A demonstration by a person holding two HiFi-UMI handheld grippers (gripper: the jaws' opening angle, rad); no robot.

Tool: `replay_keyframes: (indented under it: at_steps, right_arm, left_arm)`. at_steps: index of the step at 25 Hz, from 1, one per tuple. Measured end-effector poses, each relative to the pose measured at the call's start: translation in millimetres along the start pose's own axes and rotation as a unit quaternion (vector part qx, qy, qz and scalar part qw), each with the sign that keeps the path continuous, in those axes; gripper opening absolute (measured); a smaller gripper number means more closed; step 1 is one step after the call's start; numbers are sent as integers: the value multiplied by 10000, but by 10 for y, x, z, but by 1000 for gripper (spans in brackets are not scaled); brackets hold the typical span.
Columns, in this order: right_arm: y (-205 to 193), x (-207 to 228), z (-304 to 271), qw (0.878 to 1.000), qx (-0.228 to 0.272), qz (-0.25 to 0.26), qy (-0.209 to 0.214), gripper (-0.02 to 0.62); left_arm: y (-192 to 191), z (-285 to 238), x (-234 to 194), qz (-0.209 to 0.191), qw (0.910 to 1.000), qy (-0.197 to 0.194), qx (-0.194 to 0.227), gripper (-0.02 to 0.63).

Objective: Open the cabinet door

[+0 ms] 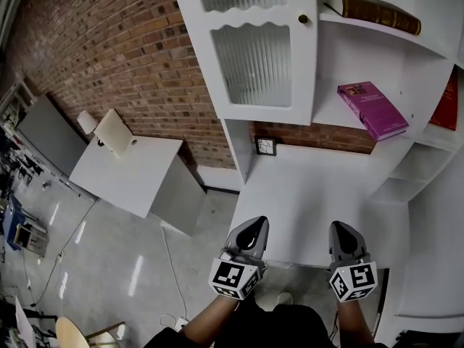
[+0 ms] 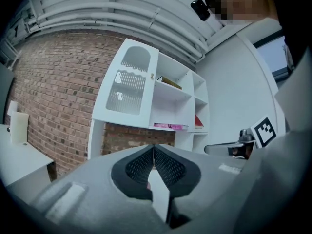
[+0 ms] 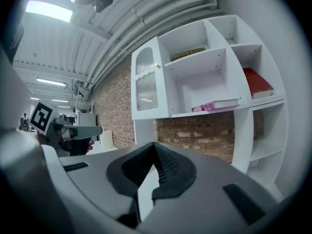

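A white cabinet door [image 1: 250, 56] with ribbed glass panes and a small brass knob [image 1: 303, 19] hangs at the left of a white shelf unit [image 1: 406, 114]. The compartment to its right shows bare; from the gripper views the door [image 2: 127, 84] [image 3: 145, 84] looks swung out from the unit. My left gripper [image 1: 248, 236] and right gripper [image 1: 345, 242] are side by side low in the head view, well short of the unit, both shut with nothing between their jaws. Each touches nothing; the left gripper [image 2: 154, 147] and the right gripper [image 3: 154, 146] point toward the cabinet.
A brown book [image 1: 371, 11] lies on the upper shelf, a magenta book [image 1: 371, 110] on the middle shelf, a red book [image 1: 449, 106] at the far right. A brick wall [image 1: 109, 56] runs behind. A white table [image 1: 138, 172] stands at the left, a black-framed picture [image 1: 264, 146] under the cabinet.
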State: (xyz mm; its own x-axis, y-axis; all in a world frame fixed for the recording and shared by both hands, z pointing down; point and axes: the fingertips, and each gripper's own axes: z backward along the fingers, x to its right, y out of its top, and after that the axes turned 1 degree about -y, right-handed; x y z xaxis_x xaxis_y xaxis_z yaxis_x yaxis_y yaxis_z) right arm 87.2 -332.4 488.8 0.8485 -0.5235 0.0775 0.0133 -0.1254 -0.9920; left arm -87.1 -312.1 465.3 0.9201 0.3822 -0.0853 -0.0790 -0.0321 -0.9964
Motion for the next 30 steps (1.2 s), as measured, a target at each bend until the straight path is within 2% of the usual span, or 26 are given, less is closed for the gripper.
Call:
replay_keyframes:
  at_steps: [9, 12, 15, 22, 30]
  right_arm:
    - [282, -287, -335, 9988, 161, -64, -464, 2]
    - [329, -343, -472, 9981, 189, -38, -584, 2]
    - [356, -398, -584, 9978, 164, -72, -636, 2]
    - [450, -412, -816, 9978, 2, -134, -646, 2]
    - [563, -271, -1002, 9977, 21, -251, -631, 2]
  left_arm:
    - [319, -147, -444, -24, 9991, -412, 81, 18]
    - [405, -230, -524, -237, 9981, -556, 95, 18]
    - [551, -352, -519, -423, 9960, -786, 88, 18]
    - [931, -870, -439, -409, 9894, -1392, 93, 18]
    - [1607, -1457, -287, -556, 9859, -1540, 352, 20]
